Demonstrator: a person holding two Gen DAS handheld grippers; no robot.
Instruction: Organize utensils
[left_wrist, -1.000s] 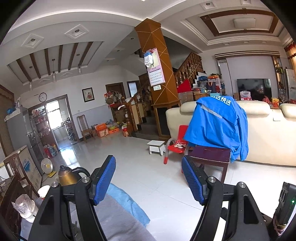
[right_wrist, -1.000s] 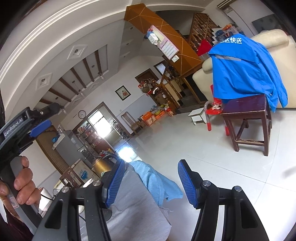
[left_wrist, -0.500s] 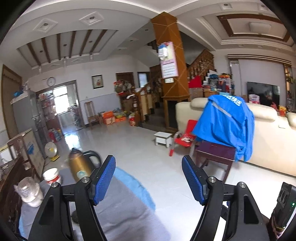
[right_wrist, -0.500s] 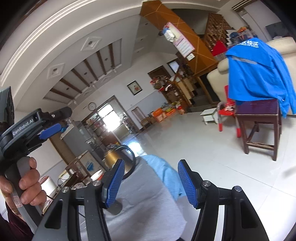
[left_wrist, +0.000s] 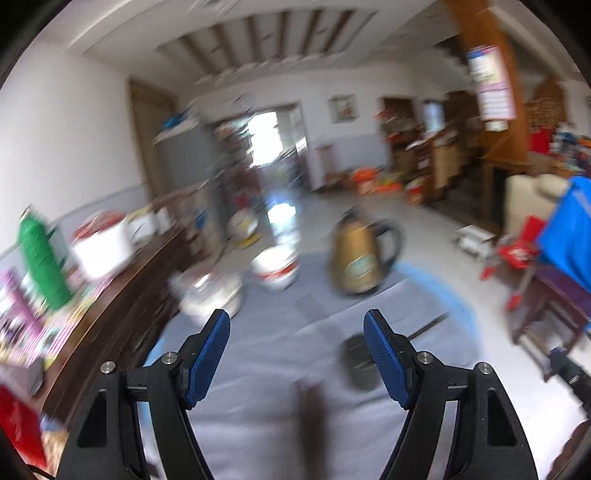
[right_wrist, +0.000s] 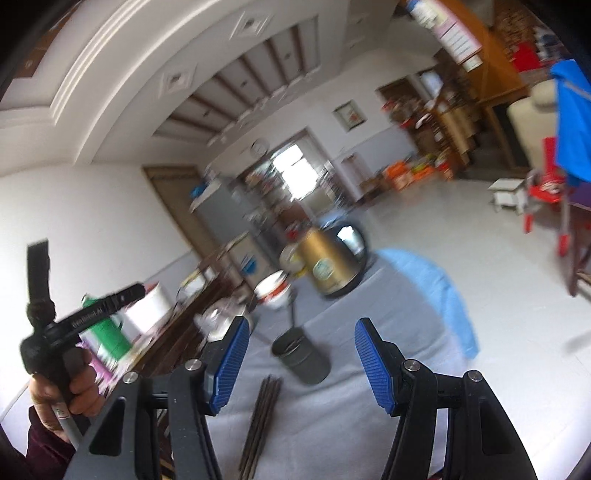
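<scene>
Lying on the grey-covered tabletop (right_wrist: 369, 417), dark chopsticks (right_wrist: 263, 417) are sitting just left of the dark holder (right_wrist: 301, 356). Left tool (left_wrist: 297, 356) and right tool (right_wrist: 301, 363) are both hanging apart, gripping nothing. Behind, a gold kettle (right_wrist: 328, 267) is standing.

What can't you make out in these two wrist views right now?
- Left wrist view: the dark holder and chopsticks are smeared by motion blur, and a blue finger covers part of the holder.
- Right wrist view: what is inside the holder is too dark to tell.
- The kettle label is blurred in both.
</scene>
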